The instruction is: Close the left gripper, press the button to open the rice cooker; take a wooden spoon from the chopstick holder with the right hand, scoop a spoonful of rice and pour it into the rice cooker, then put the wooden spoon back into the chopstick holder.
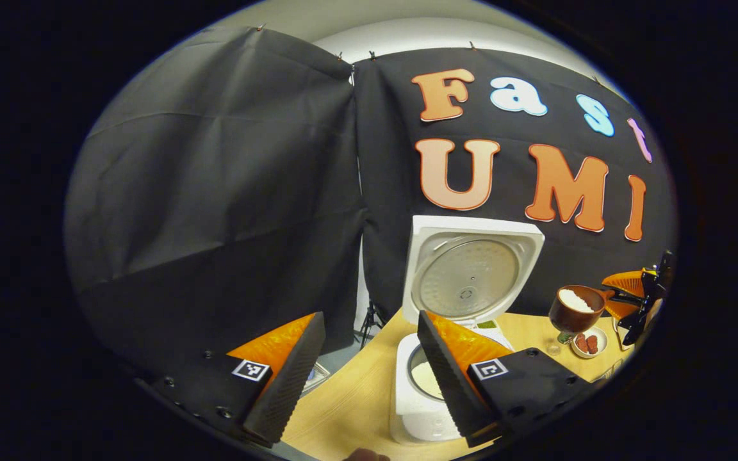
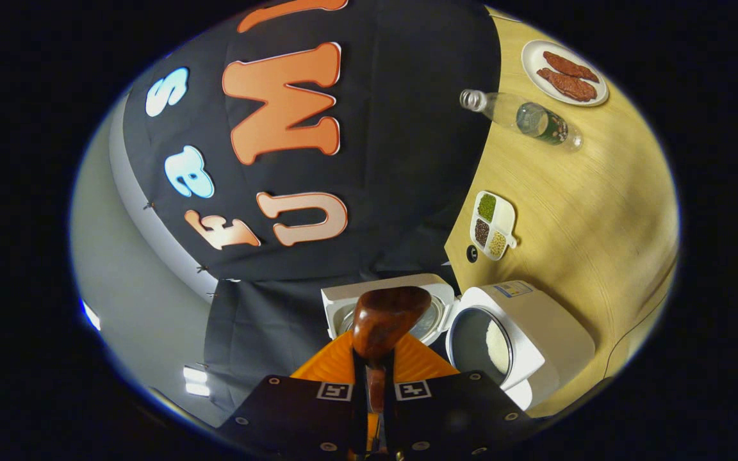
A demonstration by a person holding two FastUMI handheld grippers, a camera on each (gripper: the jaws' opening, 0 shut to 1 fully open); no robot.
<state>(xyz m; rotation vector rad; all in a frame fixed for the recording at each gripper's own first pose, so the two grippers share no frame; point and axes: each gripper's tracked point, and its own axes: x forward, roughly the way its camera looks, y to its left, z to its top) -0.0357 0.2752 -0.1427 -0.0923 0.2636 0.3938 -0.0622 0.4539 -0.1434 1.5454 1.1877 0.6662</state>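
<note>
**Spoon loaded, off to one side of the open pot**

Wooden spoon (image 1: 576, 308): dark, glossy, rounded bowl heaped with white rice, handle running back into the right gripper (image 2: 374, 384), whose fingers pinch it. Rice cooker (image 1: 421, 390): white, smooth, lid (image 1: 471, 272) upright, round pot mouth exposed, some rice inside. From the left gripper view the spoon sits right of and beyond the cooker. Left gripper (image 1: 369, 378) spread, empty, nearer the cooker. Pale wood-grain desk (image 2: 587, 211).

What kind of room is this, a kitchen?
Probably a pretend kitchen in a recording booth: an open rice cooker and plate of food sit on a wooden table, with black cloth as walls.
</note>
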